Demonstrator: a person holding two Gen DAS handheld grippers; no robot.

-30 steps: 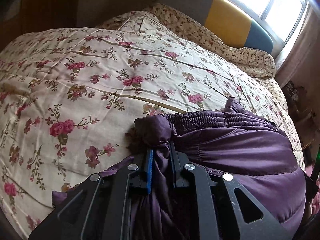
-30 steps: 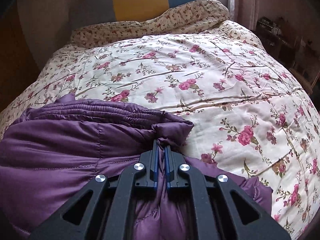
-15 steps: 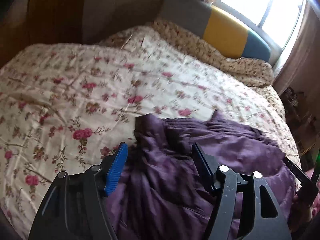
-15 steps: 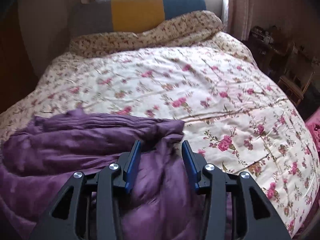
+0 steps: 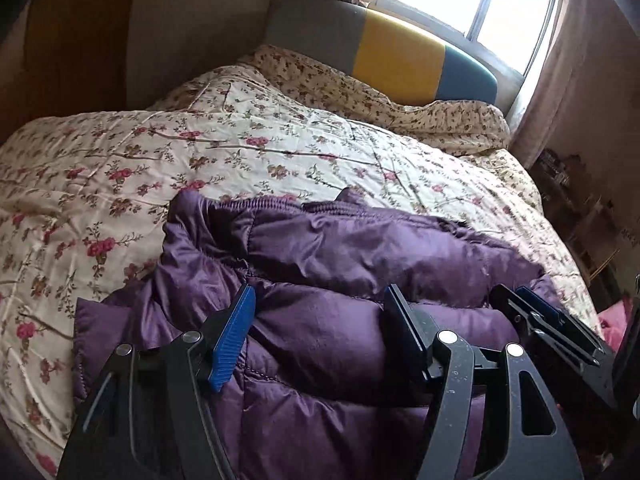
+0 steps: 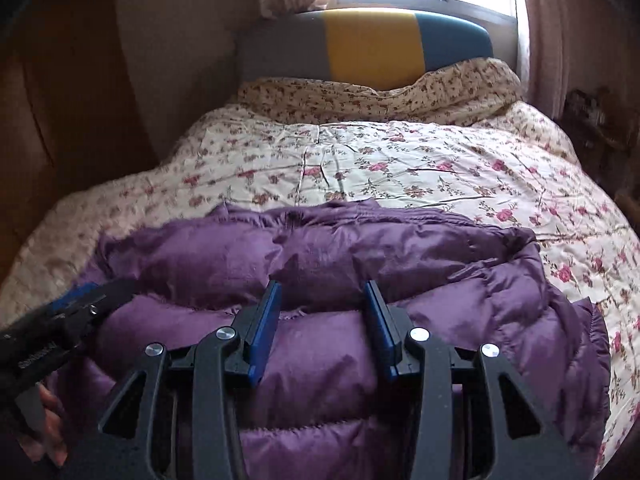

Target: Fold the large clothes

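Note:
A purple puffer jacket (image 5: 360,264) lies folded in a bundle on the flowered quilt (image 5: 120,168); it also shows in the right wrist view (image 6: 320,256). My left gripper (image 5: 320,304) is open and empty, raised just above the jacket's near part. My right gripper (image 6: 322,296) is open and empty, also just above the jacket. The right gripper shows at the lower right of the left wrist view (image 5: 536,312). The left gripper shows at the lower left of the right wrist view (image 6: 68,312).
The quilt (image 6: 440,168) covers the whole bed. A grey, yellow and blue headboard (image 6: 368,44) stands at the far end under a bright window (image 5: 480,4). A second small-flowered blanket (image 5: 400,100) lies by the headboard. Dark furniture (image 5: 580,208) stands at the right.
Both grippers were shut on corners of the jacket; they opened, let it go, and pulled back and up. The jacket now rests on the quilt.

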